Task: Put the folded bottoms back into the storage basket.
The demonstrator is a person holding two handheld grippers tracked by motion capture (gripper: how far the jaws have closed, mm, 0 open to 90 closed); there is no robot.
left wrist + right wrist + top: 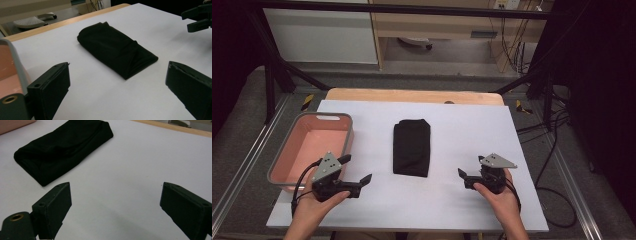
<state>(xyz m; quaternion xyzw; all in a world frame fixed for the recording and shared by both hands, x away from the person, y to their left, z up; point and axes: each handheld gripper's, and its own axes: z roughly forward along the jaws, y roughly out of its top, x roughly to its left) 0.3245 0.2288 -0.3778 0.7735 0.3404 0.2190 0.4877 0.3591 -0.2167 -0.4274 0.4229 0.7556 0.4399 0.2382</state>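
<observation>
At the near edge of the white table top [462,130], the left gripper [360,170] and the right gripper [463,176] rest low in the person's hands, each with its jaws spread wide and nothing between them; the left gripper view and right gripper view both look out across bare white surface between the two black jaws. Just beyond, and between the two grippers, the folded black cloth [411,146] lies flat at the middle of the table, long axis running away from the person, its near short edge the closest part to either tool. The step in hand appears to be a reach for this cloth: it is probably best taken by bringing each gripper in low from its own side, jaws kept wide until they straddle a near corner, so that all folded layers are pinched together and the bundle does not unfold on lifting. To the left of the cloth, apart from it, stands the pink bin [284,151] with a grey rim, apparently empty and the likely destination; its raised wall stands just beside the left gripper and would have to be cleared. Farther off, the wooden table edge [412,95] and the floor beyond pose no obstruction.
</observation>
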